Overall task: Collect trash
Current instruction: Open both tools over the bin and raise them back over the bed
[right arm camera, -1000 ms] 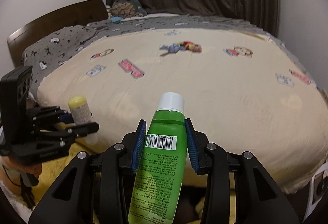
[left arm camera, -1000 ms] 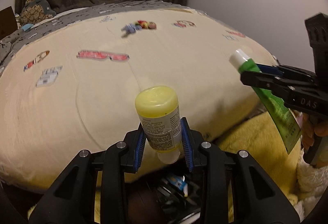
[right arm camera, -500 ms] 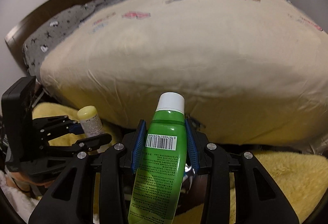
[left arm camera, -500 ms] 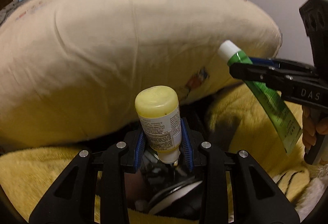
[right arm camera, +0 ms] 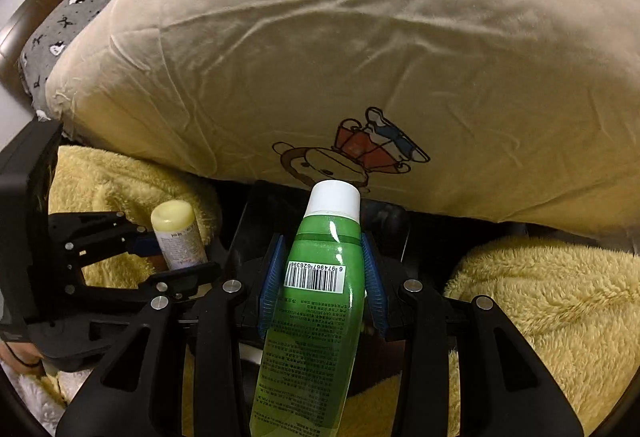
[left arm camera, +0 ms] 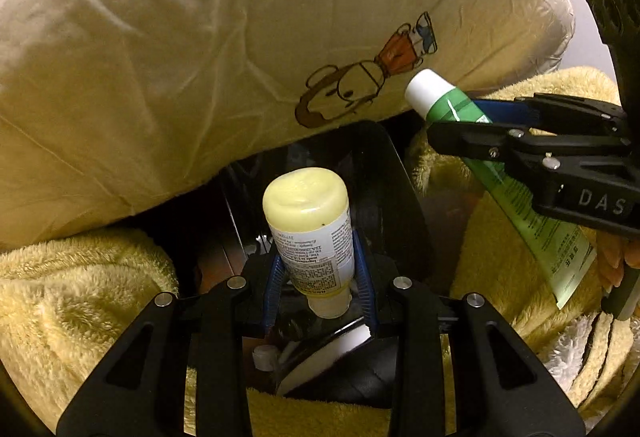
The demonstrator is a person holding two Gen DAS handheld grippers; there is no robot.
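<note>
as both tongs [left arm camera: 320, 279] dropped, bin [left arm camera: 384, 165] appeared

Black bin [left arm camera: 400, 197] mouth open straight below both grippers; cream duvet [left arm camera: 200, 57] overhangs its far rim, yellow fleece [right arm camera: 560, 297] crowds both sides.
</note>
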